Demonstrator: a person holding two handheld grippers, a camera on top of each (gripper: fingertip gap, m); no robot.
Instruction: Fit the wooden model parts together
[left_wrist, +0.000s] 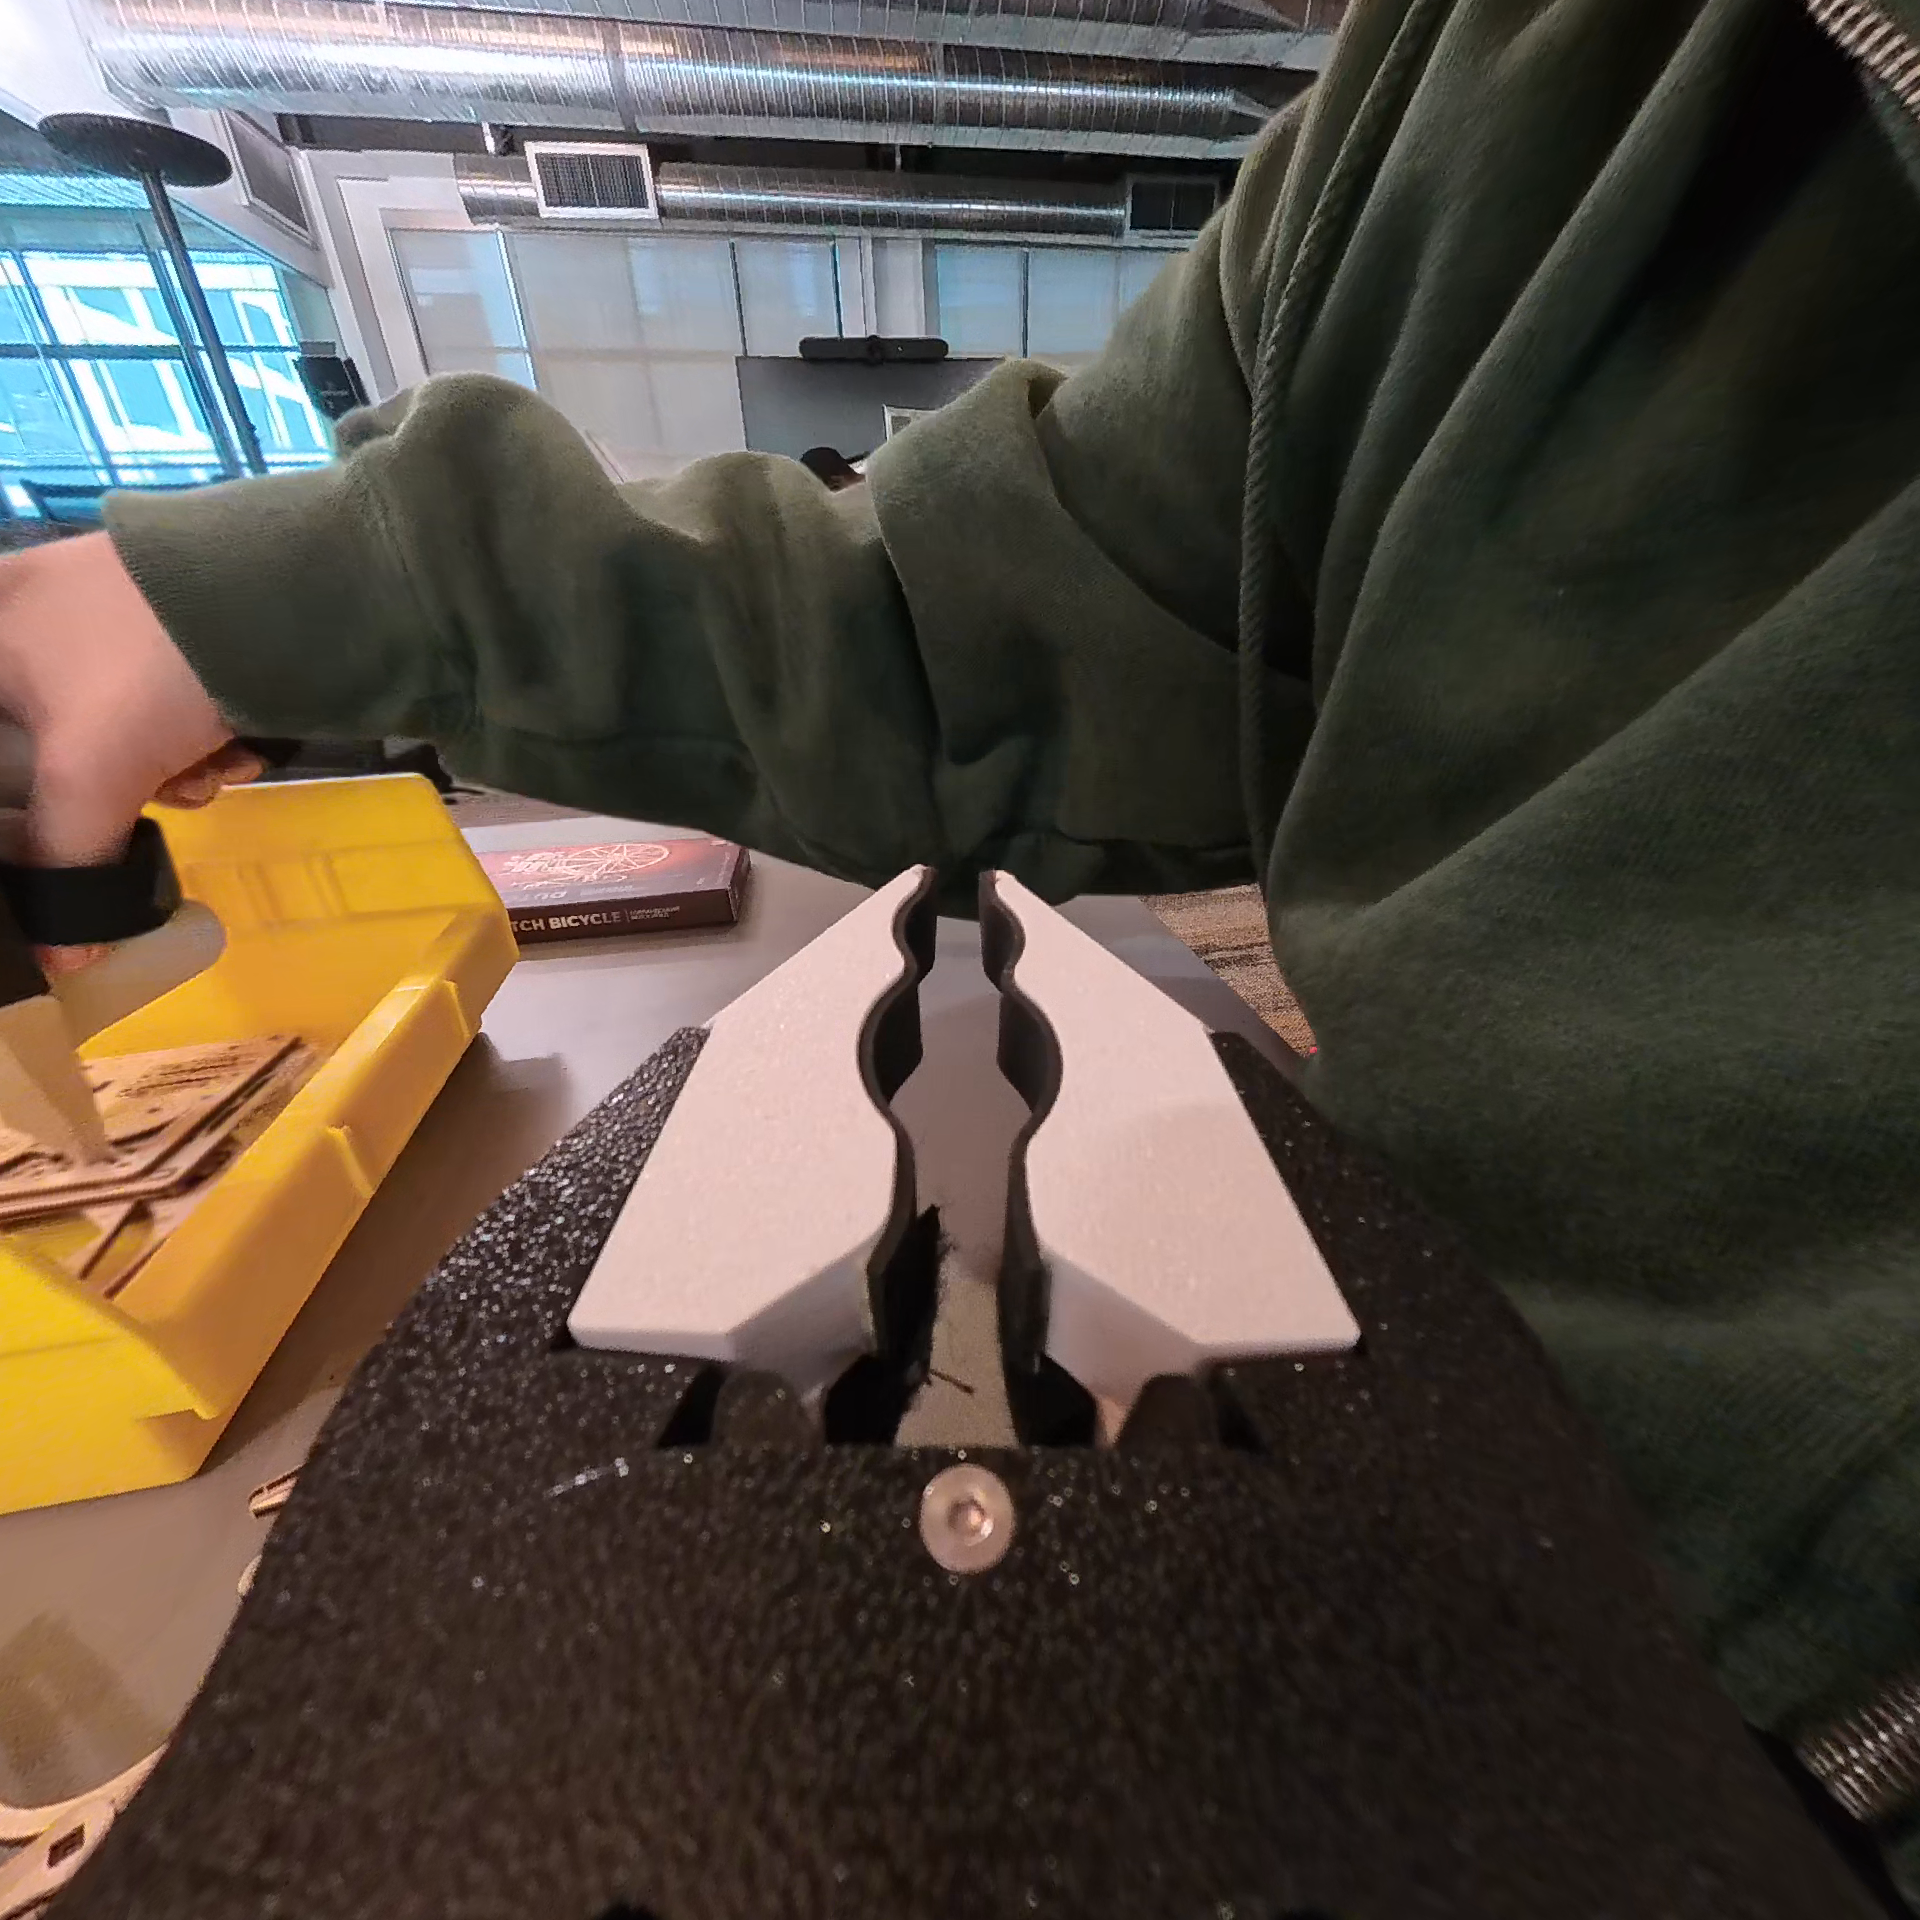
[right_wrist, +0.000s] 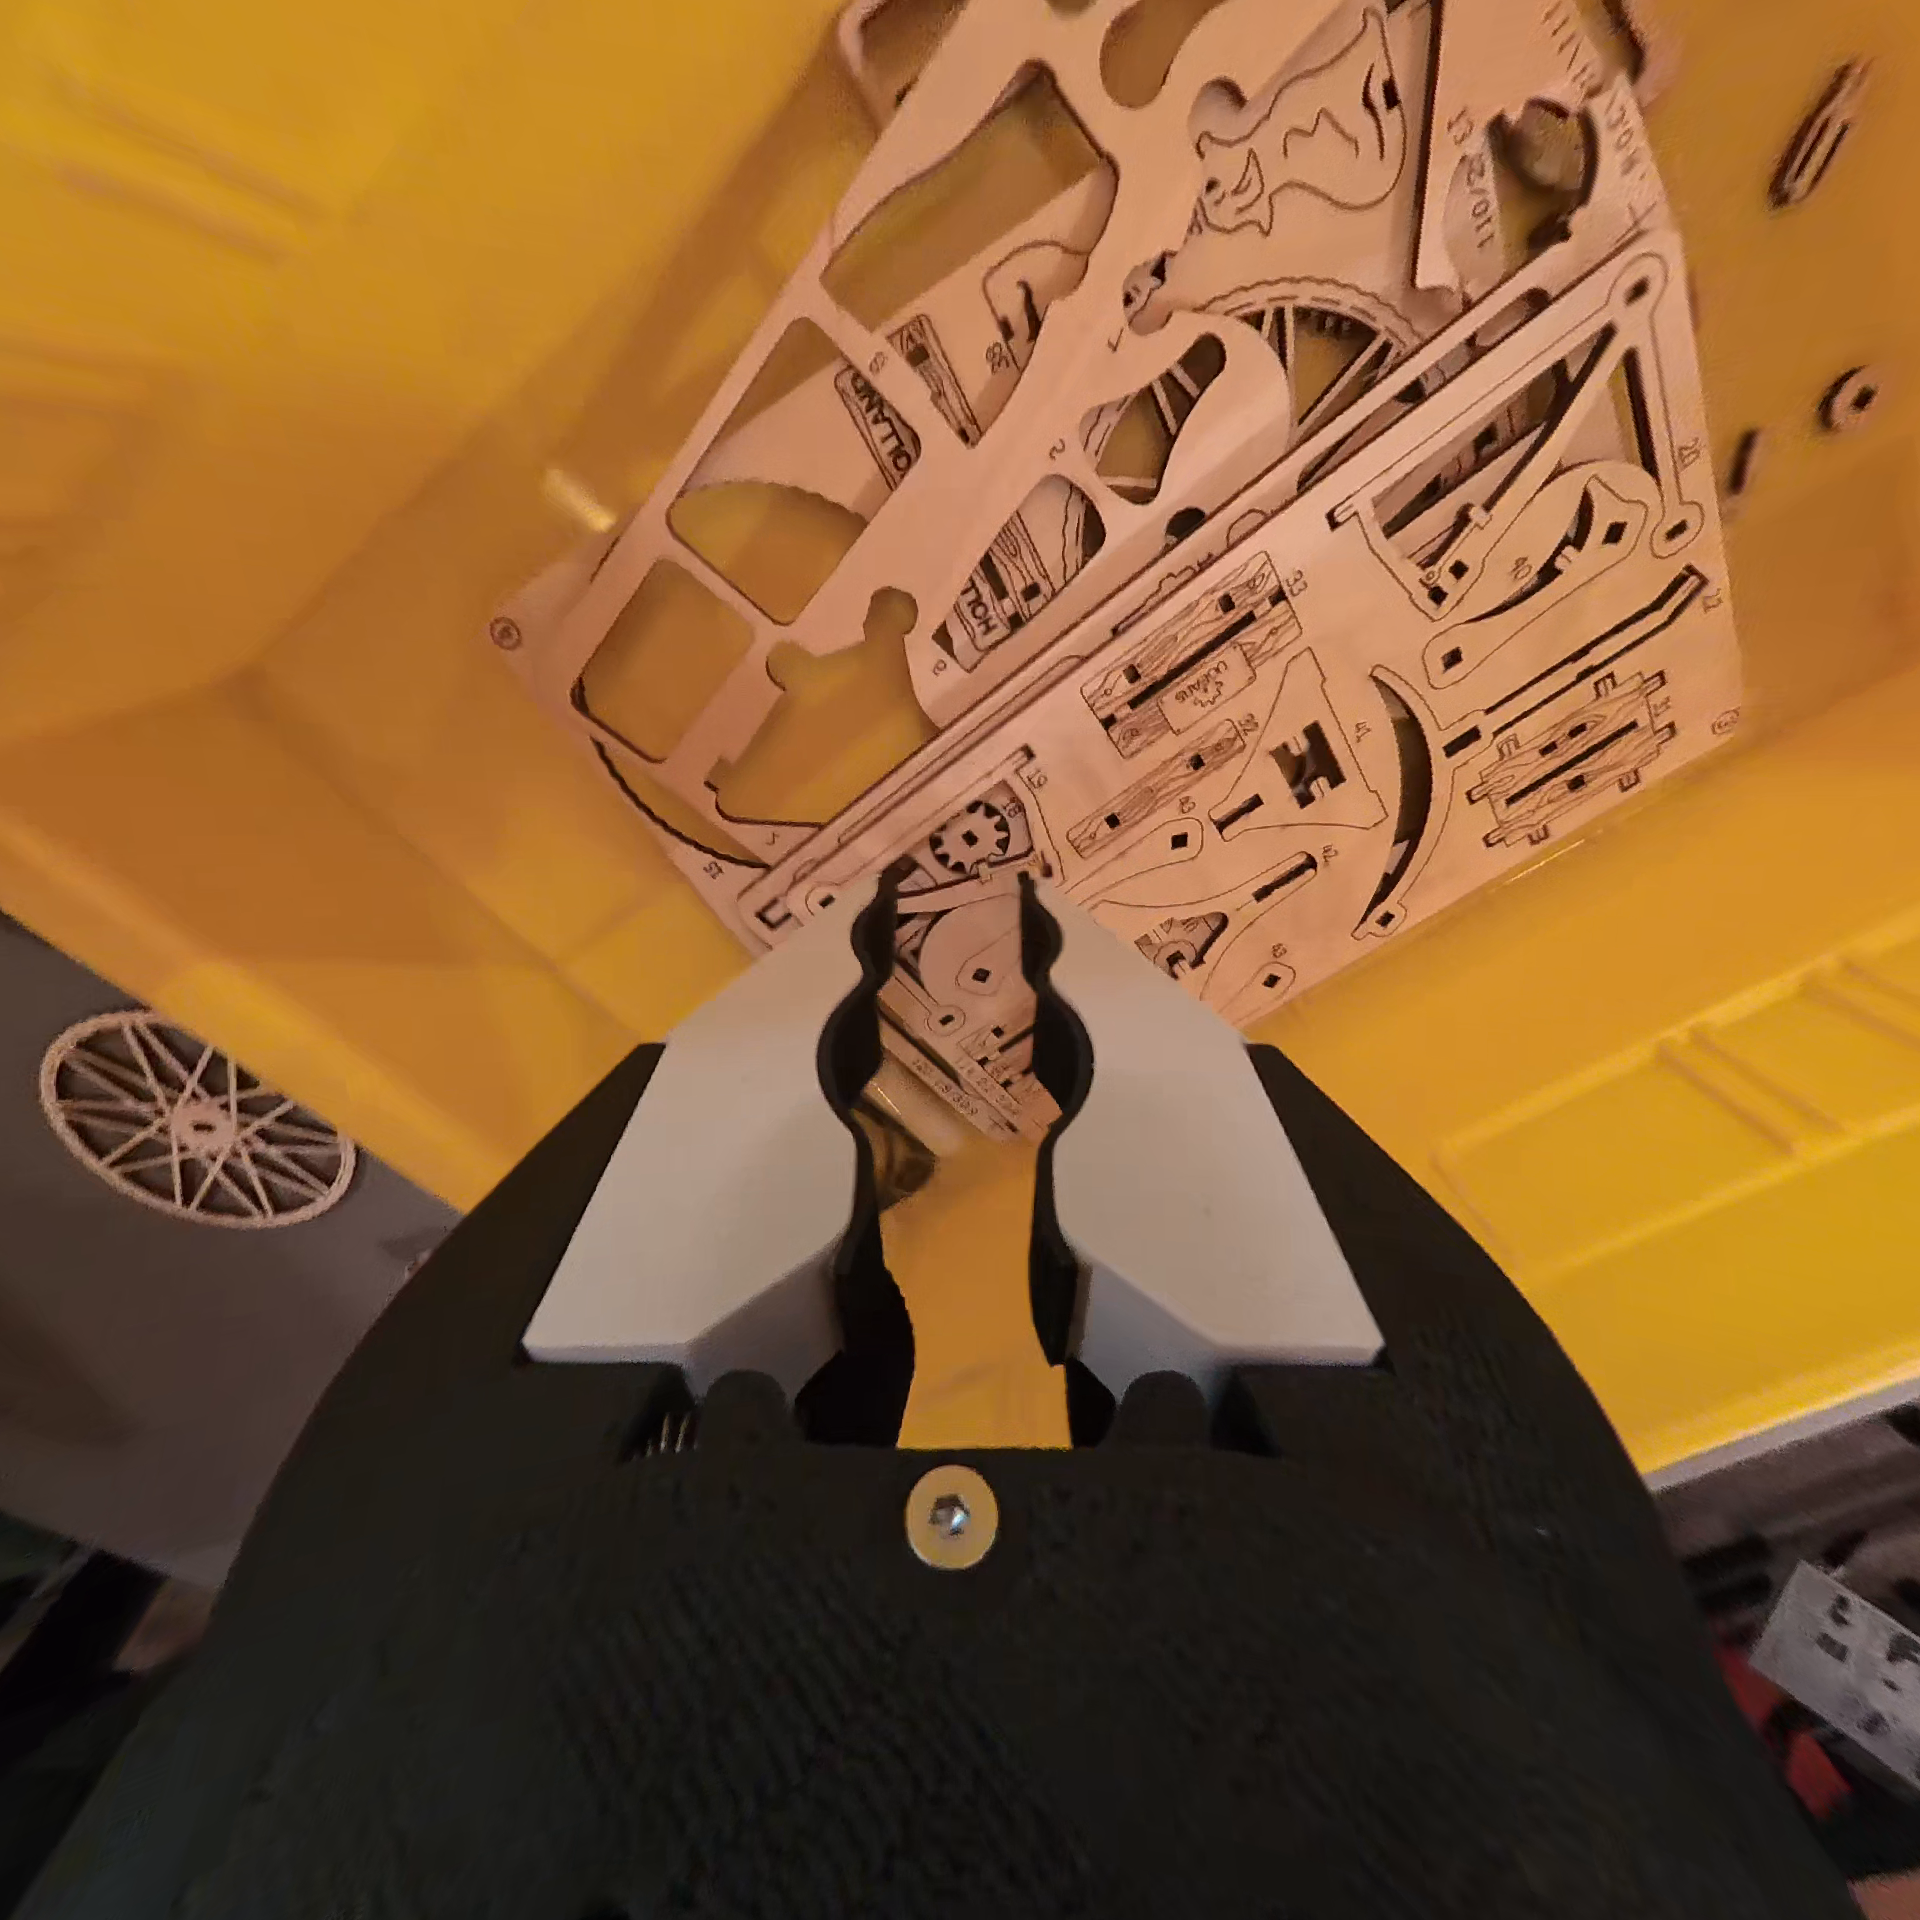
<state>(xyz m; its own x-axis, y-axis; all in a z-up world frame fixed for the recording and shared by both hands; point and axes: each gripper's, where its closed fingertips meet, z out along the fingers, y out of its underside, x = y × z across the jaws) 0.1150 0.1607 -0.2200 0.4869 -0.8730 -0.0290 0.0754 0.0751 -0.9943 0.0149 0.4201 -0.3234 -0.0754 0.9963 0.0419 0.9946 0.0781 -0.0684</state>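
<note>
My right gripper (right_wrist: 956, 894): spread over wooden sheets (right_wrist: 1299, 665), twelve o'clock, yellow bin (right_wrist: 312, 416). Left gripper (left_wrist: 956, 904): spread, empty. Risk: thin parts snapping if pinched askew.

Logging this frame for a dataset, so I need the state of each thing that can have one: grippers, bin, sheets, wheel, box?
Left hand-held gripper: open, empty, raised over the table.
Right hand-held gripper: open, tips at the wooden sheets.
Yellow bin: open-topped, holding sheets.
Wooden sheets: stacked askew, partly punched out.
Wheel: assembled, flat outside the bin.
Box: closed, flat on the table.

One yellow bin (right_wrist: 312, 520) (two wooden sheets (right_wrist: 1403, 727))
</note>
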